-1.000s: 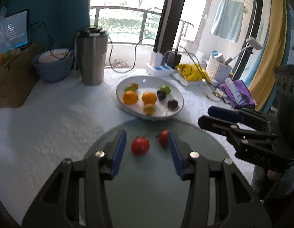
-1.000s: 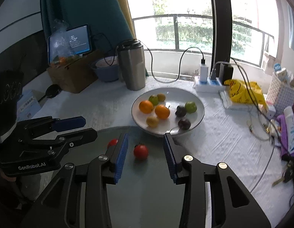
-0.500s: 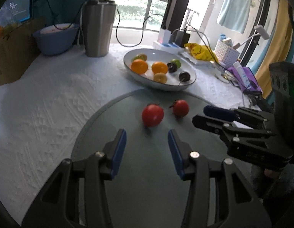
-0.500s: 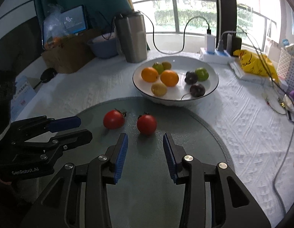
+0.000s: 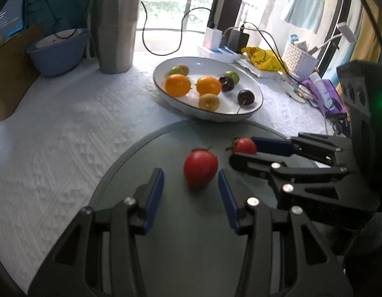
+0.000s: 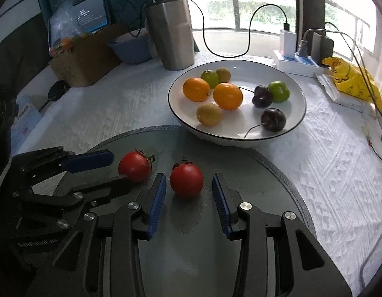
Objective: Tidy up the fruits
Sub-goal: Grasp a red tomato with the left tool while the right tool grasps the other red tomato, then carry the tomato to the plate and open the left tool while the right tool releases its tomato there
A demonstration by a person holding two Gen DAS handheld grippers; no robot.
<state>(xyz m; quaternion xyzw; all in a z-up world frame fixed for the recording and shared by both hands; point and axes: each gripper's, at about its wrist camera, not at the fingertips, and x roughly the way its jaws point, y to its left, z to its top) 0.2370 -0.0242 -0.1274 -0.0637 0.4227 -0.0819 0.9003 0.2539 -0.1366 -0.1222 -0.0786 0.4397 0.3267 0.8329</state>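
Observation:
Two red tomatoes lie on a round grey mat (image 5: pixel 191 242) in front of a white bowl (image 5: pixel 250 116) of oranges, green fruits and dark plums. My left gripper (image 5: pixel 191 180) is open, its tips either side of the left tomato (image 5: pixel 200 167). My right gripper (image 6: pixel 188 185) is open around the right tomato (image 6: pixel 186 180). In the right wrist view the left gripper (image 6: pixel 104 170) frames the left tomato (image 6: pixel 135 166). In the left wrist view the right gripper (image 5: pixel 242 152) frames the right tomato (image 5: pixel 243 145). The bowl also shows in the right wrist view (image 6: pixel 297 91).
A steel tumbler (image 6: pixel 171 32) and a blue bowl (image 5: pixel 57 54) stand behind on the white tablecloth. A cardboard box (image 6: pixel 84 57) is at far left. A power strip with cables (image 6: pixel 297 61), a yellow bag (image 6: pixel 351 79) and a white basket (image 5: pixel 299 60) are at the right.
Both grippers have moved forward and lower toward the tomatoes. Each tomato now sits between a gripper's open fingertips. The tomatoes and bowl have not moved.

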